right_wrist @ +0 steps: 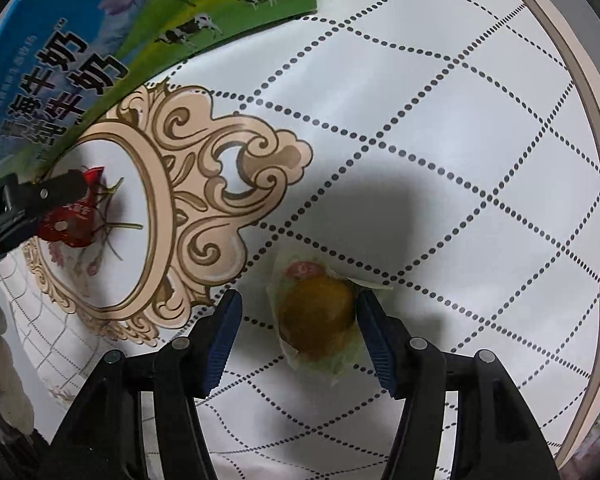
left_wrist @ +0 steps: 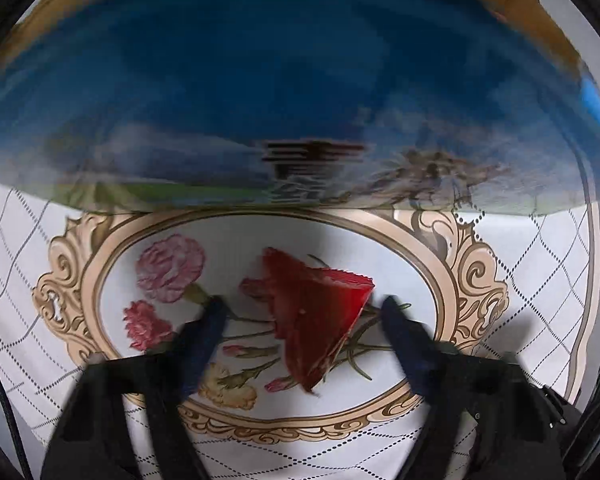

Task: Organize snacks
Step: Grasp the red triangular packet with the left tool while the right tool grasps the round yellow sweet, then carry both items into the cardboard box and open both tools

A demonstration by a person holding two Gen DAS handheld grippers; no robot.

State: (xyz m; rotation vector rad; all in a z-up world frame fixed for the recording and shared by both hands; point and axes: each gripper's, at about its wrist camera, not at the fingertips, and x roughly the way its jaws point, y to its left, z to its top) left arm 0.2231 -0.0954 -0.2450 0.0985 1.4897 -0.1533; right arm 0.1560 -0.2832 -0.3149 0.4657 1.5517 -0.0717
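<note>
We see two claws reaching down over a bench (right_wrist: 440, 128) covered with a white cloth printed with dotted diamonds and an ornate beige oval frame of flowers. The left claw (left_wrist: 302, 314) straddles a red triangular snack packet (left_wrist: 320, 320), which lies inside the floral oval; its right finger sits at the packet's corner while its left finger stands a little clear of it, so the jaws are open around the packet rather than pinching it, though blur in the left wrist view softens the edges. The right claw (right_wrist: 298, 322) straddles a round brownish pastry in a clear wrapper (right_wrist: 318, 322), lying on the diamond pattern just beside the oval's scrollwork; its right pad touches the wrapper's edge and its left pad stands apart, so nothing is clamped. A blue and green milk carton (right_wrist: 60, 52) with cows and flowers lies at the far side of the oval, near the red packet.
</note>
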